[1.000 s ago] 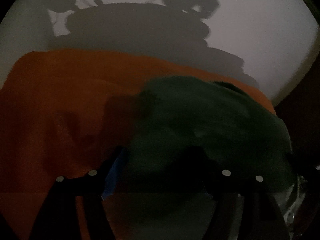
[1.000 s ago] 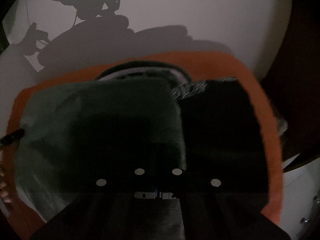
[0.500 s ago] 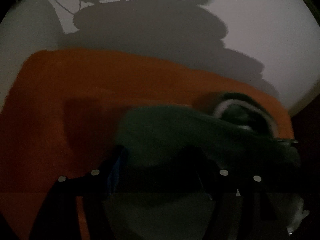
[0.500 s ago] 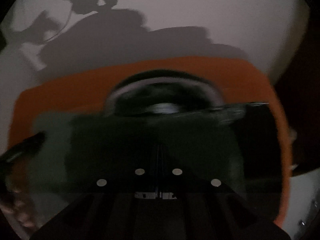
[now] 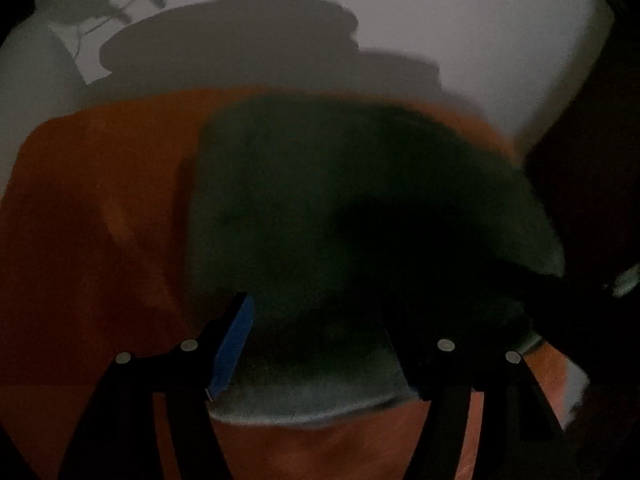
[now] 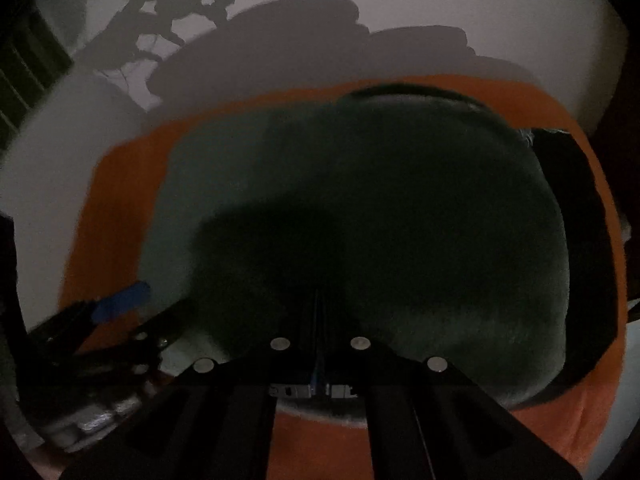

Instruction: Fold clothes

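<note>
A dark green garment point(image 5: 320, 200) lies on an orange cloth point(image 5: 100, 220) in dim light. My left gripper point(image 5: 320, 320) hovers at the garment's near edge with its jaws well apart. The blue pad point(image 5: 234, 344) faces the cloth without pressing it. In the right wrist view the green garment point(image 6: 360, 200) fills the middle, and a black strip of fabric point(image 6: 580, 220) runs along its right side. My right gripper point(image 6: 318, 300) is shut, its tips in deep shadow over the garment. Whether cloth is pinched there I cannot see. The left gripper's blue pad point(image 6: 120, 300) shows at the lower left.
The orange cloth point(image 6: 580, 420) lies on a white surface point(image 6: 400, 0) crossed by large shadows. A dark edge point(image 5: 592, 140) bounds the surface at the right. A dark slatted thing point(image 6: 24, 72) stands at the far left.
The green garment has gone from a raised bunch to lying flatter, and it now covers the striped collar seen half a second ago. Both grippers have moved across it.
</note>
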Demonstrator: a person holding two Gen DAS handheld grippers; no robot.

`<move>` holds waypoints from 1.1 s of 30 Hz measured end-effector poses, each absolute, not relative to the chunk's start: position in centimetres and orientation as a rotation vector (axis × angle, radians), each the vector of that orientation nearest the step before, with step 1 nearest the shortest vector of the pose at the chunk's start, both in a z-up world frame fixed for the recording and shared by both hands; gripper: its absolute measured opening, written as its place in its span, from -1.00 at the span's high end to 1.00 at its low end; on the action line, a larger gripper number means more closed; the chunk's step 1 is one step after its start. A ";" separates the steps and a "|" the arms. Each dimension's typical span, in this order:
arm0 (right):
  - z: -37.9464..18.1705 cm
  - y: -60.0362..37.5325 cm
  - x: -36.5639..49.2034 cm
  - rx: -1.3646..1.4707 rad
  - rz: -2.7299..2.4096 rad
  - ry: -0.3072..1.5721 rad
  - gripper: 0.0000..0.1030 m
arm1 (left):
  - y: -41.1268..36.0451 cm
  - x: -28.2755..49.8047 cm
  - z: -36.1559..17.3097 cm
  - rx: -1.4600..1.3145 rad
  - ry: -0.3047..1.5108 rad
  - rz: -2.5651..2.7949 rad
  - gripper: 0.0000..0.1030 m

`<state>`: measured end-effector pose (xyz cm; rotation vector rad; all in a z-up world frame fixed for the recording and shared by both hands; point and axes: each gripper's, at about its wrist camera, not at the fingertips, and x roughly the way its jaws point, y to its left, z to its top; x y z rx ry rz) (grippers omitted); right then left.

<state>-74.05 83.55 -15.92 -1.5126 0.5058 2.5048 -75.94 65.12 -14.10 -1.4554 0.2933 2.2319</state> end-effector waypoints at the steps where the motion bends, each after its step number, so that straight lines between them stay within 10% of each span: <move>1: -16.5 83.8 -73.6 -1.508 2.481 0.471 1.00 | 64.8 -76.2 -15.0 -1.480 0.308 2.232 -0.32; 14: -15.4 90.3 -67.7 -1.372 2.273 0.558 1.00 | 56.2 -76.3 -15.1 -1.585 0.182 2.300 -0.35; 33: -8.3 74.7 -61.2 -1.428 2.405 0.510 1.00 | 54.5 -70.0 -8.7 -1.488 0.138 2.254 -0.35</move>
